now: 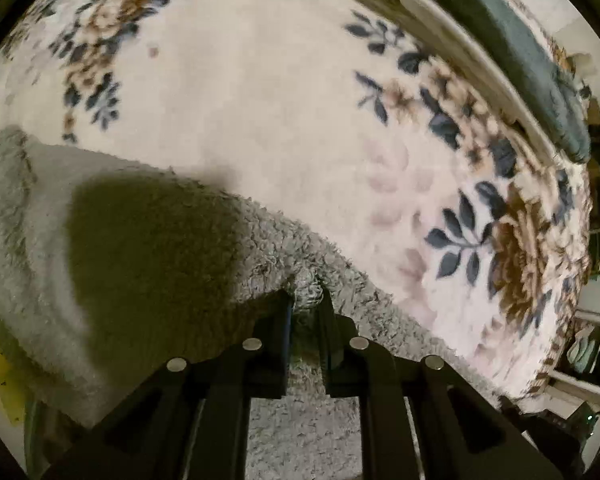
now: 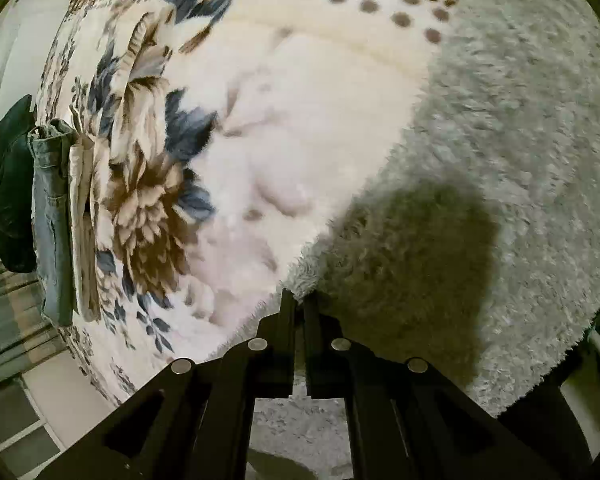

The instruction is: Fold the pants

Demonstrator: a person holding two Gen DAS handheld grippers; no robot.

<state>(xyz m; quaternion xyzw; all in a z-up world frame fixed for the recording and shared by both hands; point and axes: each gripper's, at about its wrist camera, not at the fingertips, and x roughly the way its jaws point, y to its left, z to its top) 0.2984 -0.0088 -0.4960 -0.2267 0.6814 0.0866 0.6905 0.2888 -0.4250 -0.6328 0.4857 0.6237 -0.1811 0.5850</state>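
In the left wrist view the fuzzy grey pants (image 1: 147, 240) fill the lower left of the frame, running from the left edge down to the bottom centre, with a dark shadow across their middle. They lie on a floral blanket (image 1: 259, 100), cream with blue and brown flowers, that takes up the upper and right parts of the frame. At the bottom centre the left tongs (image 1: 306, 300) are pressed in on a bunched edge of the grey pile, which sits squeezed between the two black fingers. In the upper right a folded cream garment (image 1: 440, 40) and a folded dark teal garment (image 1: 512, 40) lie side by side along the blanket's far edge.

In the right wrist view a dark green garment (image 2: 7, 184), folded jeans (image 2: 51, 220) and a folded cream piece (image 2: 81, 220) sit in a row at the left edge of the frame. The floral blanket (image 2: 300, 120) fills the centre. The pants (image 2: 520, 160) cover the right half, again with a shadow on them, their corner reaching the bottom centre. There the right tongs (image 2: 300, 300) are nearly together, pinching that corner of the fleece.
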